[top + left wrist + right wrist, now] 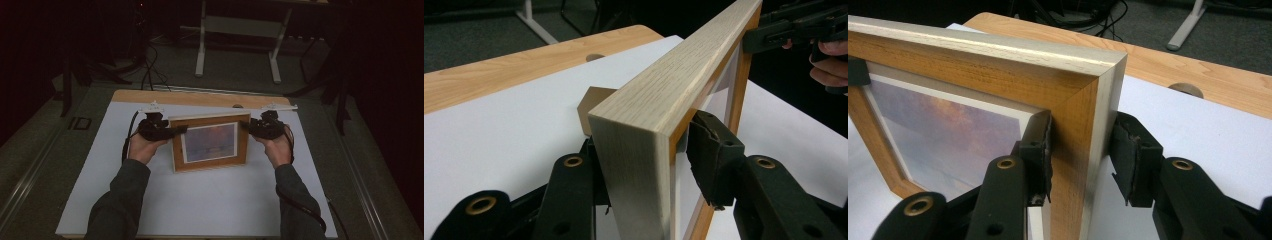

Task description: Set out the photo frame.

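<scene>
Dim floor and the legs of a metal stand (239, 37) lie beyond our wooden table (200, 97), most of which is covered by a white sheet (210, 200). On that sheet, near the middle and toward the far edge, we hold a wooden picture frame (210, 142) upright between us, its picture of an orange and blue sky facing back toward us.

Our left gripper (161, 129) is clamped on the frame's left side: in the left gripper view (644, 165) one jaw presses the front face and the other the back, with the frame's corner between them. A brown stand flap (591, 102) sticks out behind the frame there. Our right gripper (261, 126) straddles the right upper corner; in the right gripper view (1080, 155) the front jaw touches the wood, while the rear jaw seems to stand slightly off the back, so we judge that grip looser.

What could go wrong, as we see it: if the looser right hold slips, the frame could swing around the left gripper and tip face down or backward. Uneven pulling by our two hands could twist the frame, or squeeze the glass near the front jaws. Setting it down before the flap is spread would let it fall.

No container is on the table; the frame alone holds anything, namely the matted picture.
</scene>
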